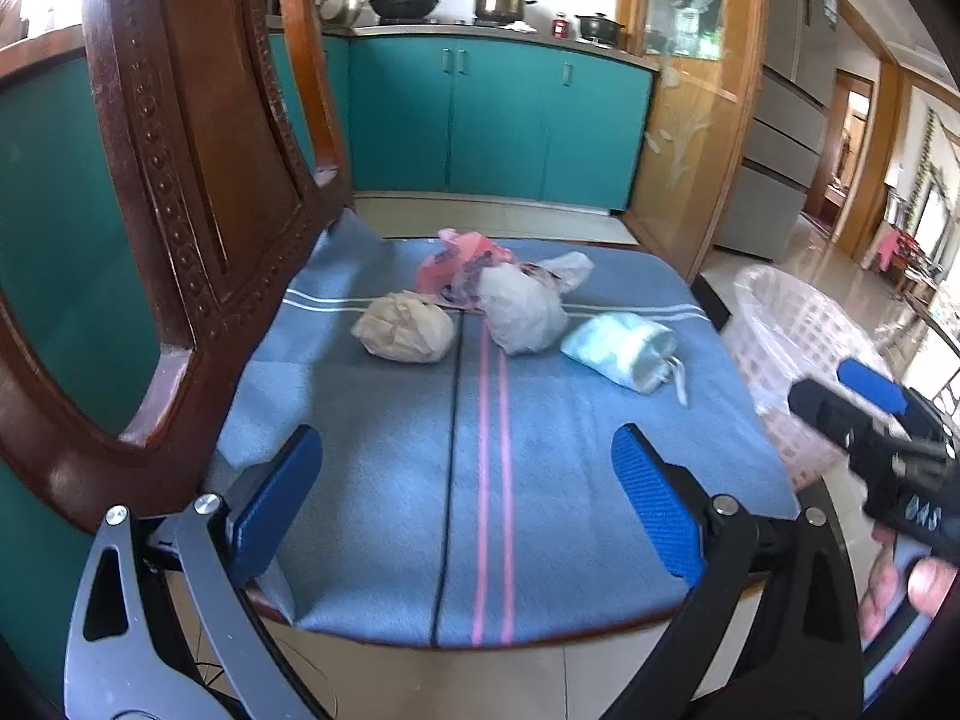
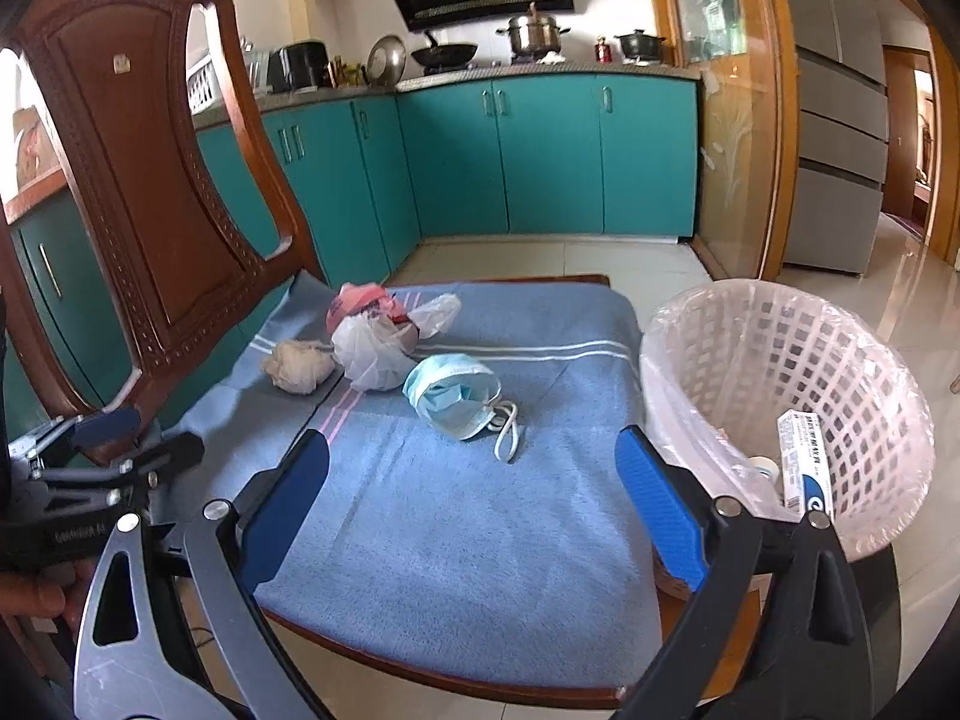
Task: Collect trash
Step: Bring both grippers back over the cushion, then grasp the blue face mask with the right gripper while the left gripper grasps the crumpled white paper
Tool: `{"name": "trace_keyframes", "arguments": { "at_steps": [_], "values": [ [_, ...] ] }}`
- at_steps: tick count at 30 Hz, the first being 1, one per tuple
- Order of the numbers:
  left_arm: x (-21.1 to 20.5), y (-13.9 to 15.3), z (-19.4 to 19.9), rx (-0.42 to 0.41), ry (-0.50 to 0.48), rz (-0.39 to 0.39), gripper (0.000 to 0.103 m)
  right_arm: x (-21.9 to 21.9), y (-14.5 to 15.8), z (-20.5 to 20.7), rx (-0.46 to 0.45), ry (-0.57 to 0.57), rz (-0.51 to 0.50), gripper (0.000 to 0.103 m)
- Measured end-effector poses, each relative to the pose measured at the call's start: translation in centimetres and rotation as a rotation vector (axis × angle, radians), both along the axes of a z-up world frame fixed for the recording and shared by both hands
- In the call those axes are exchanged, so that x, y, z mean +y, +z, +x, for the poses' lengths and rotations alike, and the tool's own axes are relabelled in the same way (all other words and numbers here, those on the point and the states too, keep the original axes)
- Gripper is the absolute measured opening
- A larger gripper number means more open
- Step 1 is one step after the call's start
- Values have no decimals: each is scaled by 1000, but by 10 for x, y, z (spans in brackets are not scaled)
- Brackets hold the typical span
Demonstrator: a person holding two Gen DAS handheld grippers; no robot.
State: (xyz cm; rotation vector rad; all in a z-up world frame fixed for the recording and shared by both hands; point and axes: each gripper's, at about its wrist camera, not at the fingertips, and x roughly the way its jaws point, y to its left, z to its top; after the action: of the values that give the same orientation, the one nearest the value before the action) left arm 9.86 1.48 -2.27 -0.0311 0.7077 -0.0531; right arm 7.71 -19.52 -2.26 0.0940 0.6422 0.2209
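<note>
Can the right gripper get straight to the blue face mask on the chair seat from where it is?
Probably yes. The right gripper is open with the face mask ahead between its fingers' line, only bare blue cloth between. The white bag sits just behind the mask, not in the way.

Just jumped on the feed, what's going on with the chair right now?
A person holds both tongs open and empty above the chair's blue cushion. Four pieces of trash lie on it: a crumpled paper ball, a white plastic bag, a pink bag behind it, and a blue face mask. The lined basket beside the chair already holds a small box.
</note>
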Motion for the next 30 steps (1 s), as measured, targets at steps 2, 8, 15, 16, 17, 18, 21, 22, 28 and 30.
{"name": "trace_keyframes", "arguments": {
  "at_steps": [2, 8, 15, 16, 17, 18, 21, 22, 28, 30],
  "values": [
    [0, -5, 14, 6, 10, 21, 97, 7, -7, 12, 23, 18, -16, 94],
    [9, -28, 73, 61, 62, 53, 97, 28, -38, 62, 100, 48, -69, 94],
    [11, -50, 130, 117, 48, 132, 96, 49, -67, 109, 147, 87, -131, 94],
    [11, -54, 137, 127, 44, 140, 96, 50, -69, 112, 150, 85, -130, 94],
    [12, -56, 141, 138, 41, 140, 96, 50, -72, 117, 157, 90, -121, 93],
    [14, -61, 147, 162, 36, 135, 95, 51, -75, 121, 170, 97, -115, 91],
    [21, -74, 158, 211, 33, 104, 74, 54, -80, 132, 219, 119, -93, 67],
    [23, -78, 160, 227, 23, 80, 65, 54, -80, 133, 223, 123, -88, 57],
    [24, -60, 140, 168, -28, 26, 37, 51, -69, 125, 202, 141, -71, 20],
    [19, -43, 121, 128, -41, 28, 36, 46, -54, 116, 176, 139, -48, 19]
  ]
}}
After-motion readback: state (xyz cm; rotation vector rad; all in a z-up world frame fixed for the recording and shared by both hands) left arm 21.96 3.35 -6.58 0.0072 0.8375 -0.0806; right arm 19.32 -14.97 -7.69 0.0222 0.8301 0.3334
